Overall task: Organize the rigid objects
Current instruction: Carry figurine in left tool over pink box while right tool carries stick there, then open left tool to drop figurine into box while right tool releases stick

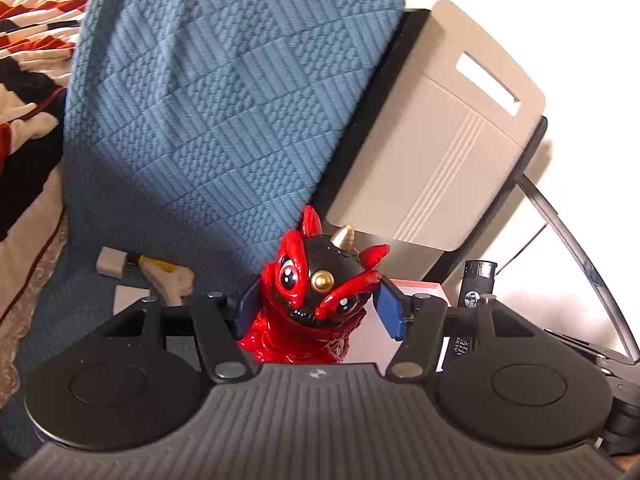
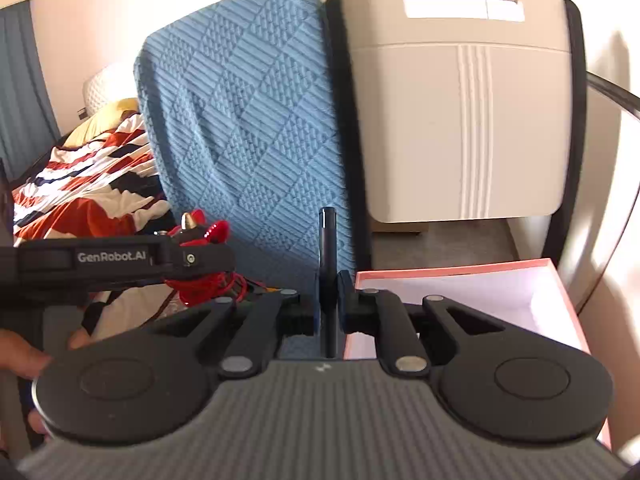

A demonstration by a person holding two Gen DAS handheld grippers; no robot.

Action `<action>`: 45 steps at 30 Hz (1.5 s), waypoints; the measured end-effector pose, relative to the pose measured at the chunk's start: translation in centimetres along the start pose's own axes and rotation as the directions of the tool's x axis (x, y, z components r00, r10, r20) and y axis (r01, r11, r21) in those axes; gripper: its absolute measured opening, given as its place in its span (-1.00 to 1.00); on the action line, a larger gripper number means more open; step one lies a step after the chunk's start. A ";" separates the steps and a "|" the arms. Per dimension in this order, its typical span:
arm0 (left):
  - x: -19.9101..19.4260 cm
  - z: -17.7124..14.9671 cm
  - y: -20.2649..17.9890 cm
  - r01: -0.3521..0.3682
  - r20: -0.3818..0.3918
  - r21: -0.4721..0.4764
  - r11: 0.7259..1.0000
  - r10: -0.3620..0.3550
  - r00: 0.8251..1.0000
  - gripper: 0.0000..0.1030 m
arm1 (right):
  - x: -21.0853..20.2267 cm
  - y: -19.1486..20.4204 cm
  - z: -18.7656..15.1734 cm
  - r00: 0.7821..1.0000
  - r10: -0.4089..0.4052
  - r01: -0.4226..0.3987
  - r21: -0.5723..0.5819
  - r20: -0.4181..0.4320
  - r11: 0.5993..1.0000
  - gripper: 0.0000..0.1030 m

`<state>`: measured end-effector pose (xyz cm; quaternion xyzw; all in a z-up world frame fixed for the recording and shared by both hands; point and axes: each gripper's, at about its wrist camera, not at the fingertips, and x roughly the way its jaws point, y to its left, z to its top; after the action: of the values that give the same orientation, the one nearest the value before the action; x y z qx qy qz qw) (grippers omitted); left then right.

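1. Clearly mid-carry: glossy red monster figurine (image 1: 308, 300) clamped at the body between the blue pads (image 1: 390, 306) of the left gripper (image 1: 316, 308), held clear of the seat and just left of the pink-rimmed box (image 2: 460, 268).
2. Shiny red body, black face, gold horn and gold nose stud, wide painted eyes; hard and slick by the look, so likely to twist if the squeeze slackens.
3. Slim black tube (image 2: 327, 248), perhaps a lighter or pen, pinched upright in the fully closed right gripper (image 2: 329, 300), poised at the box's left edge; seen from the left wrist as a dark cylinder with a round emblem.
4. Looks like the transport step, both items lifted and headed for the box, which shows a bare white floor.
5. Next calls for swinging over the box rim, lowering until each piece rests on the floor, then easing the jaws apart without tipping the tube.
6. Left of the box: blue quilted cushion (image 1: 224, 92); behind it: beige chair back (image 2: 460, 120).
7. Small beige blocks (image 1: 112, 266) well left of the box, on the blue seat, not yet gathered.
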<state>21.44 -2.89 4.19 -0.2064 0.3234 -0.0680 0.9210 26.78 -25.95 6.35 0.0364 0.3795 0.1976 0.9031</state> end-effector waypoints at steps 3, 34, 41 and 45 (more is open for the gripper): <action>1.4 -0.6 -1.9 0.033 -0.005 0.038 0.999 -0.033 0.999 0.28 | -0.3 -1.7 -0.4 1.000 -0.022 0.022 0.010 -0.009 1.000 -0.76; 15.0 -11.6 -8.1 0.047 -0.320 0.162 0.986 0.007 0.947 0.28 | 7.3 -14.6 -14.1 0.910 -0.141 0.198 0.108 -0.391 0.974 -0.75; 15.7 -11.7 -8.0 0.039 -0.329 0.152 0.988 0.013 0.944 0.29 | 7.0 -15.0 -14.0 0.918 -0.118 0.183 0.141 -0.378 0.973 -0.75; 16.1 -11.8 -8.0 0.047 -0.346 0.154 0.987 0.010 0.938 0.42 | 6.2 -15.1 -13.2 0.930 -0.113 0.179 0.163 -0.351 0.970 -0.74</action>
<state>26.78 -18.30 -9.88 -0.1199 0.4717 -0.1376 0.8626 26.49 -38.57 -10.46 0.0606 0.5482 0.0954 0.8287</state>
